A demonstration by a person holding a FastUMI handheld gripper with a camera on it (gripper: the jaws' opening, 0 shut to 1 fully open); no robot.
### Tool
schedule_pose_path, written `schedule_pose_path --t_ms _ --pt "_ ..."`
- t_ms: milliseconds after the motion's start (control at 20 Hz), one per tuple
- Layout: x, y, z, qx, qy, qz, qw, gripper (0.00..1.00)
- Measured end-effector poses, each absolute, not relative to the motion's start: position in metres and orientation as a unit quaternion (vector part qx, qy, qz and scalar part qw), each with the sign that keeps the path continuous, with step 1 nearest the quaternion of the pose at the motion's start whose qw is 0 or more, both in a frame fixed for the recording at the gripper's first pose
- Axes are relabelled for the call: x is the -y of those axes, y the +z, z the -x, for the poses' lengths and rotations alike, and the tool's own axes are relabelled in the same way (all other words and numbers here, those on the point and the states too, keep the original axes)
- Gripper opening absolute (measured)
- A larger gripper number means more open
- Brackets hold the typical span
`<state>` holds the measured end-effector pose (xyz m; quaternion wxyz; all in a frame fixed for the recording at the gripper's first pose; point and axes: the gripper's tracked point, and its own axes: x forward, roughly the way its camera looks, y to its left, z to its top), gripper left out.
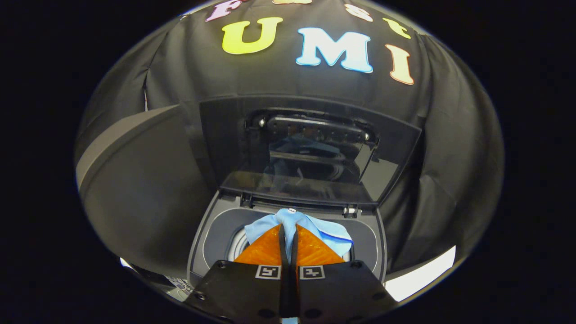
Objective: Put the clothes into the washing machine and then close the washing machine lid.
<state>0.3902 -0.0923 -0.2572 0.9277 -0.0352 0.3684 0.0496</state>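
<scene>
My gripper [288, 227] is shut on a light blue garment [328, 234], pinched between both fingers. The cloth spreads out beyond and to both sides of the fingertips and hangs over the mouth of the washing machine [211, 234]. The machine is a small grey top-loader straight ahead and below the fingers. Its dark lid [310, 157] stands upright behind the opening, hinged at the far rim, with a glossy window that reflects the drum. Part of the pale drum rim [237, 247] shows to the left of the fingers.
A rounded dark grey surface [135, 180] rises to the left of the machine. Black cloth walls close in behind and on the right. A bright strip of floor or table edge [423, 274] shows low on the right.
</scene>
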Motion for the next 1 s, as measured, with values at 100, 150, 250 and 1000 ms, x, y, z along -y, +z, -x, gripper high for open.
schedule_pose_path --t_ms 100,150,250,1000 --pt "0.092 -0.269 -0.393 -0.38 0.049 0.035 0.923 0.01" --pt "0.091 -0.274 -0.394 -0.387 0.049 0.035 0.92 0.02" --pt "0.092 -0.283 -0.393 -0.397 0.047 0.038 0.916 0.02" --pt "0.086 -0.307 -0.368 -0.434 0.043 0.034 0.899 0.98"
